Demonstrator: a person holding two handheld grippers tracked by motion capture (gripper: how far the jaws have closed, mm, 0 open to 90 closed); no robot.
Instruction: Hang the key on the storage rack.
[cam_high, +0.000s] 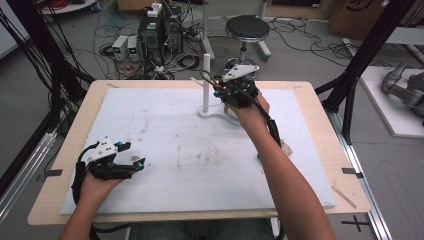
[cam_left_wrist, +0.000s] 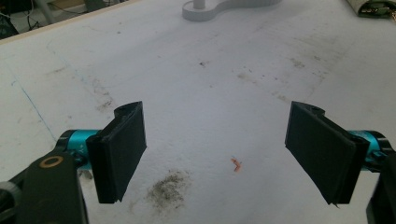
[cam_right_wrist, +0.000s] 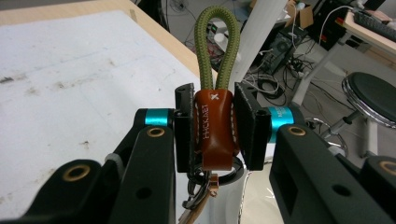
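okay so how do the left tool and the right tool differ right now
The left tool is open, jaws wide apart with nothing between; the right tool is shut on a keychain. The left sits low near the table's front-left; the right is raised by the white post at the far side. Both have black jaws.

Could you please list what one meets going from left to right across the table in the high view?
Left hand-held gripper, open over the white mat → white stand post → right hand-held gripper, clamping a keychain with an olive cord loop.
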